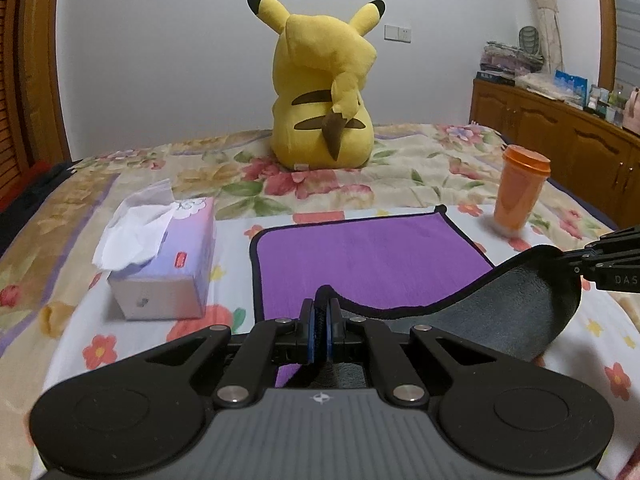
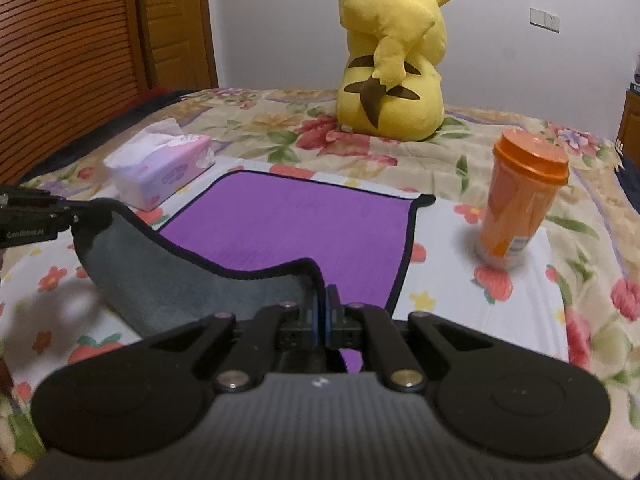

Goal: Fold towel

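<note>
A purple towel (image 1: pixel 360 256) with a black hem and grey underside lies on the flowered bed; it also shows in the right wrist view (image 2: pixel 288 224). My left gripper (image 1: pixel 320 312) is shut on the towel's near left corner. My right gripper (image 2: pixel 323 304) is shut on the near right corner. Both corners are lifted off the bed, so the near edge curls up between them and shows its grey side (image 1: pixel 500 304). The right gripper shows at the right edge of the left wrist view (image 1: pixel 576 258), and the left gripper at the left edge of the right wrist view (image 2: pixel 78 212).
A tissue box (image 1: pixel 160 252) sits left of the towel. An orange lidded cup (image 1: pixel 518 190) stands to the right. A yellow plush toy (image 1: pixel 324 88) sits behind the towel. A wooden cabinet (image 1: pixel 560 136) runs along the far right; a wooden door (image 2: pixel 80 52) stands at left.
</note>
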Tool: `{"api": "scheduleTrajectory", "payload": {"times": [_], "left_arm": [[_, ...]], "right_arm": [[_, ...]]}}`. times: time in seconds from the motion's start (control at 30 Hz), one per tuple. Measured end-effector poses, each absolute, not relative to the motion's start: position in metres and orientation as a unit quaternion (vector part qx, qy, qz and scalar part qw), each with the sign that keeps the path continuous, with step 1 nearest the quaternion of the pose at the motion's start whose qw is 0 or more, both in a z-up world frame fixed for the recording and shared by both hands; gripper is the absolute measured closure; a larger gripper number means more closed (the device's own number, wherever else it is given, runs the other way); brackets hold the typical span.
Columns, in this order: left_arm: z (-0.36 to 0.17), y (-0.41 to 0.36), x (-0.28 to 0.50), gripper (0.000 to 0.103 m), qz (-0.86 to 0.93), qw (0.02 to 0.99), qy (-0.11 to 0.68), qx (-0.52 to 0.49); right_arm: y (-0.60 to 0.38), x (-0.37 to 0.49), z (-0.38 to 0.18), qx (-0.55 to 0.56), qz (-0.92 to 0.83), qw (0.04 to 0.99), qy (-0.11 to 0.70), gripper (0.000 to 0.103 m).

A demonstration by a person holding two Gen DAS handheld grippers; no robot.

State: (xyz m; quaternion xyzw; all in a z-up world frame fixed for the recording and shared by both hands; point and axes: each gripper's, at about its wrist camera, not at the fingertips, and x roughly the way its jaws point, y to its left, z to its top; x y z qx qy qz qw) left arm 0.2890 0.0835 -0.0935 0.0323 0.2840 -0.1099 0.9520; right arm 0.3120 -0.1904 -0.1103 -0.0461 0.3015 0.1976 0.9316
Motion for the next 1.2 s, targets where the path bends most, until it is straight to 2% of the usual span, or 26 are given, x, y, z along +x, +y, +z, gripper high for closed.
{"api": "scheduleTrajectory", "payload": {"times": [0.4,0.87,1.2], "left_arm": [[-0.091,0.088,0.325,0.095,-0.122,0.948,0.291,0.028],[-0.072,0.096,0.364,0.095,-0.123,0.956,0.266,0.008],[-0.058,0.089,0.392,0.095,-0.111,0.965,0.235,0.030]], "right_arm": [[-0.193,0.344,-0.110,-0.062,0.195,0.933,0.297,0.099],[-0.193,0.374,-0.099,-0.072,0.187,0.943,0.267,0.099],[-0.189,0.397,-0.094,-0.089,0.168,0.951,0.245,0.099]]}}
